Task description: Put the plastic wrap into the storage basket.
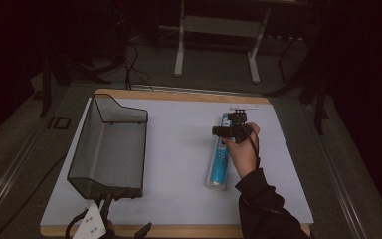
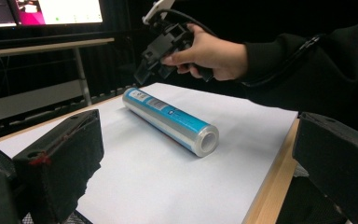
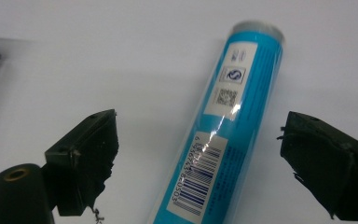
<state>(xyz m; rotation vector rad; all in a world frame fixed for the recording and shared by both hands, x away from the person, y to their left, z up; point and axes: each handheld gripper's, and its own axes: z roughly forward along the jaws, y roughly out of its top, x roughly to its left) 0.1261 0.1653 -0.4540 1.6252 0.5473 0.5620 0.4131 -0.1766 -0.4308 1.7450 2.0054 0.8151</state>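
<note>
Roll (image 1: 220,152) lies flat on the white sheet (image 1: 179,149) covering the table (image 1: 179,231), right of centre. Long axis runs roughly 12 to 6 in the high view, far end tipped slightly toward 1. Blue label, clear film, open core facing the near edge.

Right tool (image 1: 227,132) hangs over the far third of the roll, held in the person's right hand (image 1: 242,149). Jaws wide, nothing gripped. In the right gripper view the roll (image 3: 223,135) runs up between the two black jaws, clear sheet showing on both sides; pads not touching it. Jaws straddle the roll across its width, so the grip line sits square to the long axis. Good set-up for a pinch across the barrel.

Left tool (image 2: 191,177) sits low at the near left edge, by the mesh basket (image 1: 110,147) at 9 o'clock from the roll. Jaws wide, empty. Roll well apart from it.

Right hand is far nearer. Judgement: next move is a drop and close on the roll.
</note>
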